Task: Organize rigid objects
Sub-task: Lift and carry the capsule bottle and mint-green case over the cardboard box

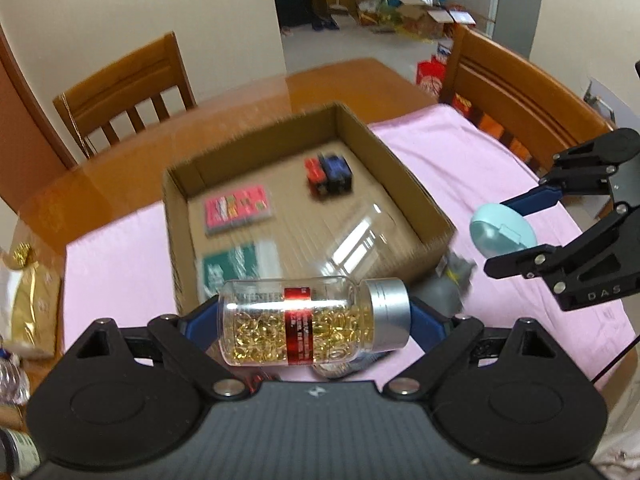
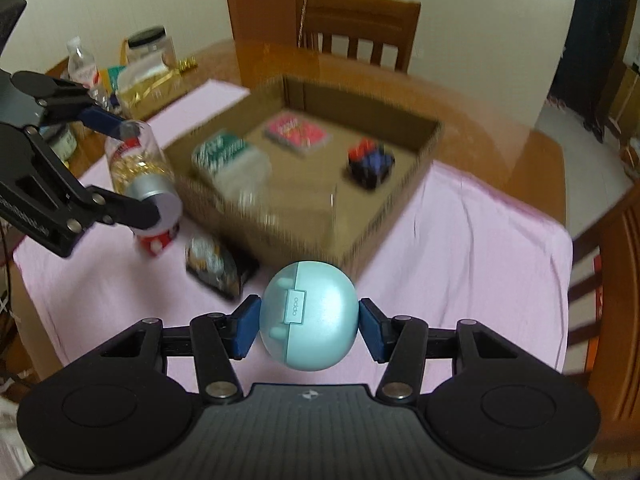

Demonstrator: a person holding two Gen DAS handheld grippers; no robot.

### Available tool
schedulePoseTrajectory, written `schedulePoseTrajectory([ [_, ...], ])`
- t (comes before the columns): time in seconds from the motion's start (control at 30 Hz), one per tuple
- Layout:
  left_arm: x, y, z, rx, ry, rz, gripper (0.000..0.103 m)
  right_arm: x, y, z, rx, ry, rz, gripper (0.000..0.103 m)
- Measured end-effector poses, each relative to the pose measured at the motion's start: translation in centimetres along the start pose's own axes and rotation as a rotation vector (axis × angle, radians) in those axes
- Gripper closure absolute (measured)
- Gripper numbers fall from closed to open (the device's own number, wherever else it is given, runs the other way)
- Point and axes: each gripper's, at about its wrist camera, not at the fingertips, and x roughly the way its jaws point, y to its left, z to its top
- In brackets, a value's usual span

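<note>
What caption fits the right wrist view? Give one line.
Right gripper holds a round blue case above the pink cloth, facing the cardboard box.

Clear bottle [image 1: 304, 322]: gold capsules, red label band, silver-grey cap. Round case [image 2: 309, 316]: pale teal, half translucent, half matte. Cardboard box [image 1: 416, 184]: plain brown. Inside it: pink packet [image 1: 239, 209] with multicolour print, green-and-white packet [image 1: 236, 266], red-and-blue block on black [image 1: 329, 171]. Cloth [image 1: 480, 168]: pink. Desk [image 1: 120, 168]: glossy orange-brown wood. Both grippers black with blue pads [image 2: 247, 330].
</note>
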Motion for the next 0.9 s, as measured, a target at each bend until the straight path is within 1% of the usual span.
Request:
schedulePoseTrajectory([
  [0.13, 0.7, 1.7, 1.8, -0.009, -0.036, 0.025, 0.010, 0.9, -0.3, 3.2, -0.013, -0.042, -0.003, 0.045],
  [0.3, 2.4, 4.0, 3.8, -0.024, -0.065, 0.063, 0.010, 3.6, -0.7, 6.7, -0.017, -0.063, -0.007, 0.045],
  [0.5, 5.2, 6.5, 5.5, -0.071, -0.055, 0.088, 0.010, 7.2, -1.2, 9.5, -0.011, -0.049, -0.017, 0.045],
  [0.67, 7.1, 7.8, 6.0, -0.093, -0.036, 0.091, 0.010, 9.2, -1.2, 10.2, -0.011, -0.033, -0.030, 0.045],
  [0.83, 8.4, 8.1, 6.3, -0.091, -0.021, 0.083, 0.010, 10.2, -1.3, 10.1, 0.004, -0.018, -0.018, 0.044],
  [0.87, 8.6, 8.1, 6.4, -0.089, -0.020, 0.083, 0.010, 10.1, -1.2, 10.2, 0.011, -0.026, -0.019, 0.037],
  [0.9, 8.7, 8.1, 6.4, -0.082, -0.020, 0.082, 0.010, 9.8, -1.2, 10.1, 0.014, -0.037, -0.017, 0.027],
])
